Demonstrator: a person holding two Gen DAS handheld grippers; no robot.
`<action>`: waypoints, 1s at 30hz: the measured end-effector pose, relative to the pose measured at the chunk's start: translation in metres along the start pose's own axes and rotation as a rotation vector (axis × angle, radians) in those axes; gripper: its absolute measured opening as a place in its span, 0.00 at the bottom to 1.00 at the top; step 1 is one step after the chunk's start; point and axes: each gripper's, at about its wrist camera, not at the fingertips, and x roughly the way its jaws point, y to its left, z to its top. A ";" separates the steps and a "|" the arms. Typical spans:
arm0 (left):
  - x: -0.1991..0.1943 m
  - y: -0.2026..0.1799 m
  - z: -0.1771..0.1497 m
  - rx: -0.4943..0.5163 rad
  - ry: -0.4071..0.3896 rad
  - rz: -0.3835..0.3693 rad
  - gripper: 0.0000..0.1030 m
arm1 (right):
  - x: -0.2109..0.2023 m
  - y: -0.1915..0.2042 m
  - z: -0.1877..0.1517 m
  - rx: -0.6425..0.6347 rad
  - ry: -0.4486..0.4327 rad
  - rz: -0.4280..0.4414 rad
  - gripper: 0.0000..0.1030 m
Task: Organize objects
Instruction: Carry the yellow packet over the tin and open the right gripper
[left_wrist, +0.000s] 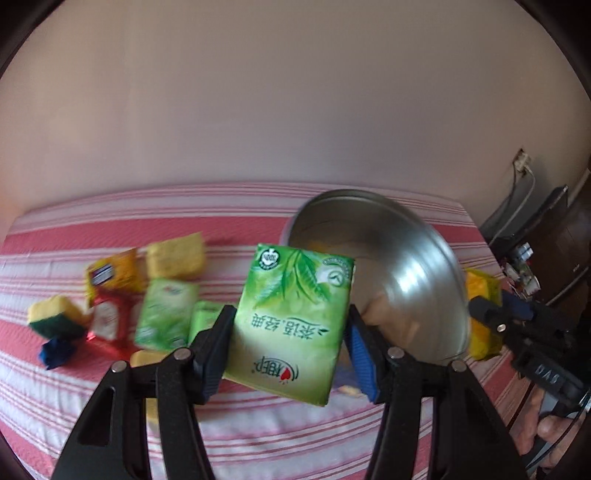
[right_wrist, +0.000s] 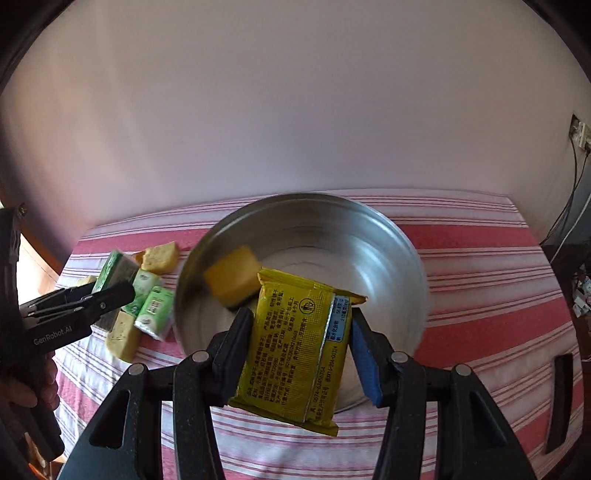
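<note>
Left tool (left_wrist: 288, 332) clamps a light, squashy tissue pack (left_wrist: 291, 325) by its sides, right tool (right_wrist: 301, 341) a crinkly yellow packet (right_wrist: 295, 350) likewise

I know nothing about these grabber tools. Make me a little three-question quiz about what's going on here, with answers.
1. True or false: the left gripper holds a green tissue pack.
2. What does the right gripper hold? A) sponge B) yellow snack packet C) spoon
3. Fill in: a yellow sponge lies inside the metal ____.

Key:
1. True; its jaws clamp the pack's sides.
2. B, the yellow snack packet.
3. Bowl, standing on the striped cloth.
</note>
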 end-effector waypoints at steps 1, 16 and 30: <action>0.002 -0.007 0.001 0.007 0.000 -0.002 0.56 | 0.000 -0.002 0.000 -0.002 0.001 -0.002 0.53; 0.036 -0.073 0.012 0.052 0.068 0.060 0.56 | 0.025 -0.057 0.018 -0.006 0.004 0.015 0.53; 0.068 -0.076 0.015 0.027 0.126 0.126 0.56 | 0.063 -0.061 0.038 -0.047 0.050 0.066 0.53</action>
